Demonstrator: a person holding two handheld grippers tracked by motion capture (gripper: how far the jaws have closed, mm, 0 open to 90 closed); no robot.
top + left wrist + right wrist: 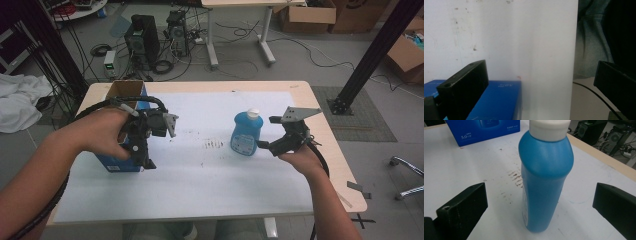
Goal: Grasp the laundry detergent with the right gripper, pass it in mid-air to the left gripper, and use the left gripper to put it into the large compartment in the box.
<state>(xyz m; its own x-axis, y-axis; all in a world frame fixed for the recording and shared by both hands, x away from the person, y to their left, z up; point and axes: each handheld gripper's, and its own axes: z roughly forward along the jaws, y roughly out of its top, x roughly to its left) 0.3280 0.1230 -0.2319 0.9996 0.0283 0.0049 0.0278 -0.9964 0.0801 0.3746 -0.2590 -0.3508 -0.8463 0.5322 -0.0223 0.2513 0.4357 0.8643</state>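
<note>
Right claw [264, 145] gapes wide, empty, with the upright bottle [246, 132] just beyond its tips at 9 o'clock. Left claw [145, 160], also wide and empty, points down over the box [125, 92] at the desk's [200, 190] 9 o'clock side.

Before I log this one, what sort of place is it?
Probably a lab or workshop: desktop computer towers with loose cables on the floor, cardboard boxes at the back, and a worktable under a stained white sheet.

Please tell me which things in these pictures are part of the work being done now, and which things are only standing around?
Part of the work:
- blue bottle with white cap, upright between the open right gripper jaws
- blue box, beside the open left gripper

Only standing around:
- computer towers on the floor
- cardboard boxes
- white cloth
- brown stains on the table
</note>
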